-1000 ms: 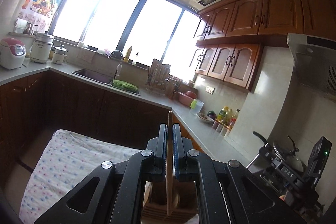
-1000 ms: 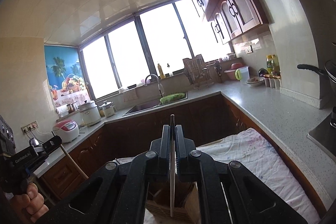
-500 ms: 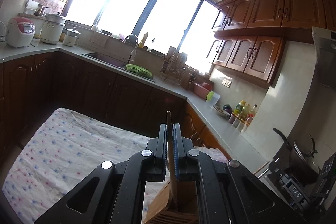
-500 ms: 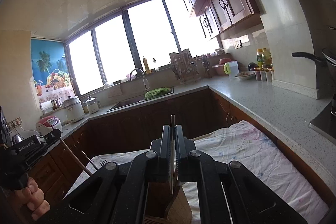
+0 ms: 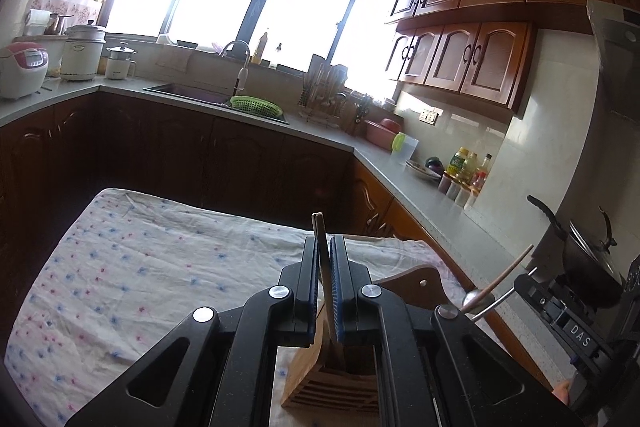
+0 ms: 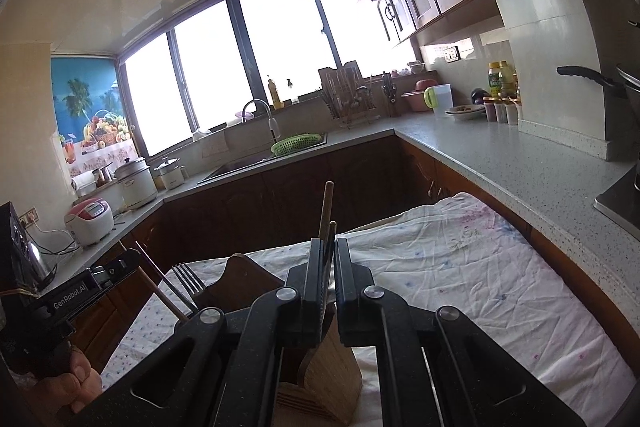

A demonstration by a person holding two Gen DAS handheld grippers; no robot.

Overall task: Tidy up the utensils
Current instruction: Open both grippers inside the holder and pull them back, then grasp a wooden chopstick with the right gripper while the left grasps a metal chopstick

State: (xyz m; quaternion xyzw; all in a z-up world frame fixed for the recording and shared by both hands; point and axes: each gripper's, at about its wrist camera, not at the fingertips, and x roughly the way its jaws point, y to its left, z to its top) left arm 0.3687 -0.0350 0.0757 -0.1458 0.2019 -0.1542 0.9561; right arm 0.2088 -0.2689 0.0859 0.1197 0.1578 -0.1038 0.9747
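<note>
A wooden utensil block [image 5: 332, 383] stands on a floral cloth [image 5: 132, 275]. My left gripper [image 5: 325, 251] is shut on a pair of wooden chopsticks [image 5: 319, 227] whose lower ends reach into the block's slot. My right gripper [image 6: 329, 253] is shut on a thin dark-handled utensil [image 6: 331, 233] over the same block [image 6: 320, 383]. A wooden handle [image 6: 326, 207] stands just behind it. A fork [image 6: 187, 283] and a dark wooden board [image 6: 240, 279] rise at the block's left. The right gripper [image 5: 560, 315] shows in the left view with a wooden-handled spoon [image 5: 500, 281].
Grey countertops [image 6: 500, 155] wrap around the kitchen, with a sink, a green basket [image 6: 296, 143], a dish rack, rice cookers [image 5: 22, 69], bottles and a pot on the stove [image 5: 588, 263]. The cloth-covered table [image 6: 460, 267] lies below both grippers.
Both grippers have tilted down and lowered toward the block. The chopsticks and the dark utensil have gone deeper toward the block's slots. More of the cloth shows.
</note>
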